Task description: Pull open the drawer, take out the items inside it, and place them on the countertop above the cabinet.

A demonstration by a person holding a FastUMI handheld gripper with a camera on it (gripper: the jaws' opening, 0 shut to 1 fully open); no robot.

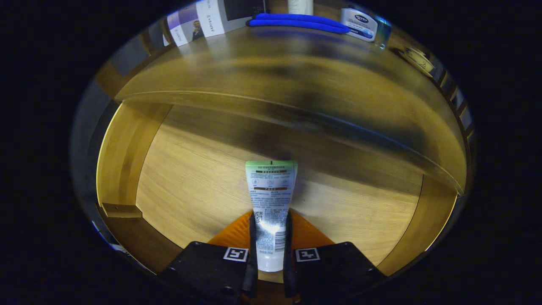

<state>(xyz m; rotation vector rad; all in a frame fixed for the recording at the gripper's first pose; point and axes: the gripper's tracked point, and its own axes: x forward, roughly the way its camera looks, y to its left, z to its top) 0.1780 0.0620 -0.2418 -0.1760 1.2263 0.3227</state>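
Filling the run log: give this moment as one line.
gripper: shut on tube | tube: over open drawer | countertop: beyond, holds earlier items

Claw (271,241) points forward and down over the open drawer (203,186), both fingers (253,241) closed in tight on the lower body of a tube (271,203), one finger each side, pressing it. Tube stands up straight out between the fingers, crimped end away from claw.
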